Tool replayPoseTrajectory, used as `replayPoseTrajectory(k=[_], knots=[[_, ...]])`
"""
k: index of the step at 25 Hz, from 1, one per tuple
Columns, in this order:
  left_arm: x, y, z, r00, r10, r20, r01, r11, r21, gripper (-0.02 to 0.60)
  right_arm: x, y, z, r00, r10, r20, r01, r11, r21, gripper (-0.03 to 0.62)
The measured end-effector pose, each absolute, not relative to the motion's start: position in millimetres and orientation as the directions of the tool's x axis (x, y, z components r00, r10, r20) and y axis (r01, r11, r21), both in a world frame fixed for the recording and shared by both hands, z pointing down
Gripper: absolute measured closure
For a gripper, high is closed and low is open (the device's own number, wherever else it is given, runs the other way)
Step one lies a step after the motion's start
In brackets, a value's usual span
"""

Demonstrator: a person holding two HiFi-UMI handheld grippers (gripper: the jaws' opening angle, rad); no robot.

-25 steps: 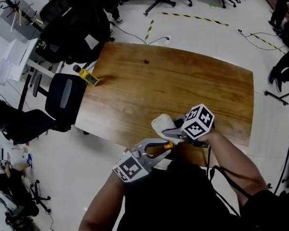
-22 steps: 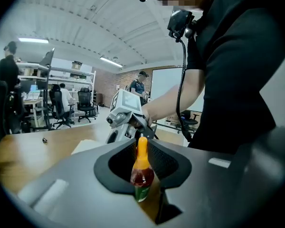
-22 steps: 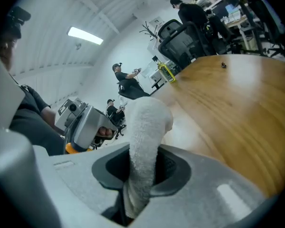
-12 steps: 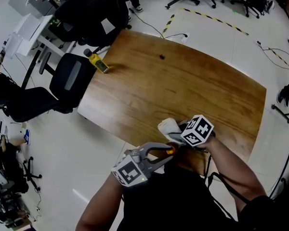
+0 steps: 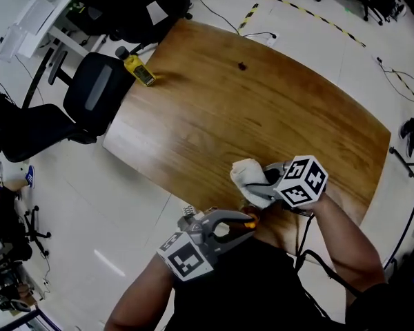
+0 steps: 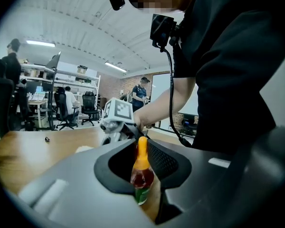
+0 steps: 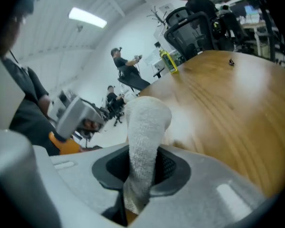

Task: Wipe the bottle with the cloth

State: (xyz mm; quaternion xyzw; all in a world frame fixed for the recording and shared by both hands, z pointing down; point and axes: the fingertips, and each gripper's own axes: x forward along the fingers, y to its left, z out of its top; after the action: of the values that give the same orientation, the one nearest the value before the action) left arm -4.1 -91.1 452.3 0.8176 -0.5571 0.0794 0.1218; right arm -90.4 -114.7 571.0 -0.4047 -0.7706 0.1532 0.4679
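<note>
Left gripper [image 6: 143, 161]: fingers clenched on bottle [image 6: 142, 175], orange cap showing above them, red sauce inside. Bottle held at near edge of desk [image 5: 262, 109]. Right gripper [image 7: 141, 175]: fingers grasp white cloth [image 7: 145, 127], bunched end sticking out just beside bottle; contact unclear. Yellow bottle [image 5: 139, 71] at far desk corner.

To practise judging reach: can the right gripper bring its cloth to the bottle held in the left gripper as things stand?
Probably yes. The right gripper, shut on the cloth, sits just beyond the bottle, whose orange top sticks out of the left gripper; nothing lies between them.
</note>
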Motion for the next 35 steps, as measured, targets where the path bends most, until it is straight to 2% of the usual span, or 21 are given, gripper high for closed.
replayPoseTrajectory(k=[4,8,12,17,30,35], knots=[[-4.3,-92.0,450.5,0.368,-0.898,0.24,-0.93,-0.35,0.116,0.499,-122.1,-110.5,519.3,-0.189,0.877,0.442,0.506,0.473,-0.722,0.522],[-6.0,-91.3,451.0,0.373,-0.9,0.227,-0.927,-0.355,0.119,0.499,-127.7,-74.8,501.7,-0.001,0.928,0.374,0.524,0.319,-0.79,0.522],[-8.4,-91.6,451.5,0.38,-0.901,0.211,-0.924,-0.359,0.134,0.499,-114.9,-40.3,505.8,0.168,0.936,0.309,0.444,0.208,-0.871,0.522],[-7.3,-90.3,453.3,0.387,-0.897,0.214,-0.922,-0.369,0.121,0.5,-95.7,-34.7,539.0,0.243,0.893,0.379,0.429,0.251,-0.868,0.522],[-7.5,-88.1,453.6,0.391,-0.899,0.199,-0.92,-0.376,0.109,0.5,-87.3,-36.5,579.2,0.265,0.817,0.511,0.503,0.335,-0.797,0.522],[-6.3,-88.5,454.9,0.389,-0.902,0.187,-0.921,-0.374,0.111,0.5,-86.6,-39.6,606.1,0.253,0.742,0.621,0.586,0.394,-0.708,0.522]])
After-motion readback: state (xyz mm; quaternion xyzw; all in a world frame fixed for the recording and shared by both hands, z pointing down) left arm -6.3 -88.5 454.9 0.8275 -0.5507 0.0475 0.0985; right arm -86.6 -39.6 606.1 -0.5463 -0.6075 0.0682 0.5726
